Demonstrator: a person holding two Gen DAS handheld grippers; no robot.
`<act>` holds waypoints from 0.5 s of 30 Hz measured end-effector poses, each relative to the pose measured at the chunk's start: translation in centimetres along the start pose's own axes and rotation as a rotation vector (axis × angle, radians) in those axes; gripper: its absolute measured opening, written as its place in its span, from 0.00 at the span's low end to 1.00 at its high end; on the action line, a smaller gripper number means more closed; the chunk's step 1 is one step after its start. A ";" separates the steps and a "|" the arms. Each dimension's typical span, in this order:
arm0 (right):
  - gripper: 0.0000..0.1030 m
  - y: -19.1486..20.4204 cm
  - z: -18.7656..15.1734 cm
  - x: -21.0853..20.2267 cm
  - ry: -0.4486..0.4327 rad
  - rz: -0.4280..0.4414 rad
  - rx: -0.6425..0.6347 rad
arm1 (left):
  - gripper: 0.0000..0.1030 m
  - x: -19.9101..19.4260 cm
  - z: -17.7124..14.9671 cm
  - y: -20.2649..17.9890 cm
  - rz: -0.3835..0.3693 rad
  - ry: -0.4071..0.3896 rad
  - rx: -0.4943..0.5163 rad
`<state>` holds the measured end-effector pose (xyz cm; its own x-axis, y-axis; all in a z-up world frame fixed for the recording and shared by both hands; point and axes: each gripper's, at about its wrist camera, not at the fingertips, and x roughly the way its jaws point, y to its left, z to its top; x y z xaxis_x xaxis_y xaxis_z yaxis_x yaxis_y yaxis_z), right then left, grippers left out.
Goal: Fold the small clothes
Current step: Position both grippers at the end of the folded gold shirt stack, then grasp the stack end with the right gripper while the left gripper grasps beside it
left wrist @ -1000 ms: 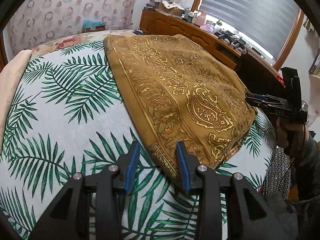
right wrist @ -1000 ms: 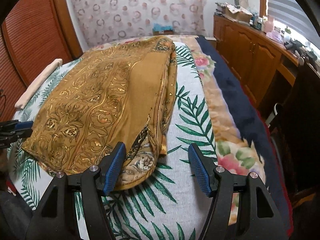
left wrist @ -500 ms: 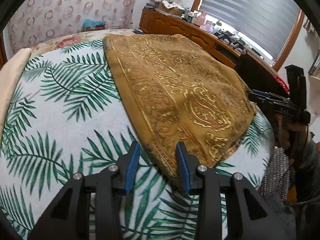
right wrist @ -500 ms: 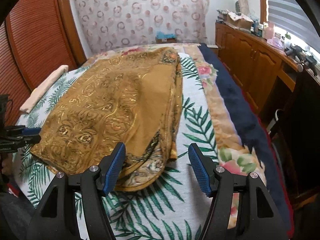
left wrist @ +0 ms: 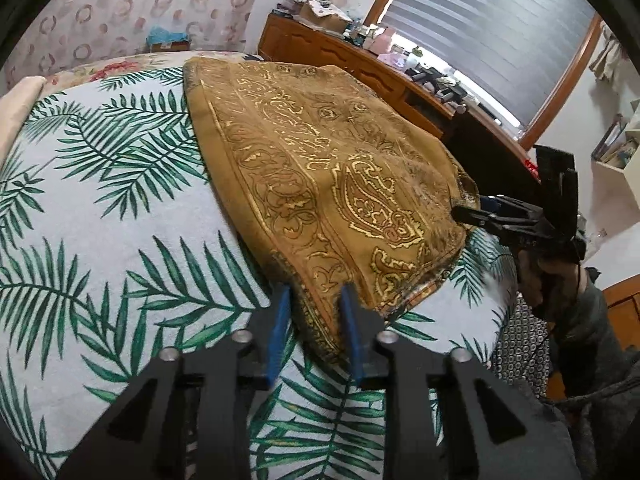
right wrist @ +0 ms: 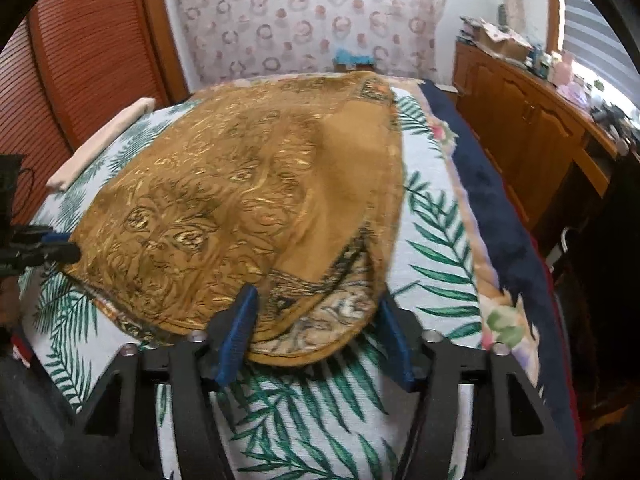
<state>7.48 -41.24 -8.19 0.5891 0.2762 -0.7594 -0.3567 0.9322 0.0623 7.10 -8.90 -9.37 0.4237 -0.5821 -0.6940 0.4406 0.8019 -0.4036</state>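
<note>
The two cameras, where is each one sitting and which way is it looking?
Left wrist: sits on the left gripper, looking across the bed toward the window; its open fingers straddle the near corner of the golden cloth, and the right gripper and a sleeve show at right.
Right wrist: sits on the right gripper, looking up the bed toward the curtain; fingers open around the cloth's near edge.
Shared: the cloth, bed, wooden cabinet, and each other's gripper.

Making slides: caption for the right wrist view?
Open right tool straddling the near corner of a gold patterned cloth on the palm-print bedspread.
</note>
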 end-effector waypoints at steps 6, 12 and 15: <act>0.14 0.6 0.6 0.3 0.007 0.047 -0.043 | 0.04 -0.8 1.0 -0.6 -0.005 -0.050 0.019; 0.08 -0.3 1.6 -1.7 -0.094 0.128 0.023 | 0.03 -3.4 3.1 -1.6 -0.015 -0.163 0.035; 0.07 -0.5 2.6 -2.9 -0.155 0.144 0.045 | 0.03 -4.4 4.5 -1.8 -0.014 -0.207 0.042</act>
<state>7.86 -41.94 -4.28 0.6405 0.4365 -0.6318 -0.4143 0.8891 0.1943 8.02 -8.45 -2.90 0.5690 -0.6120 -0.5493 0.4787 0.7896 -0.3839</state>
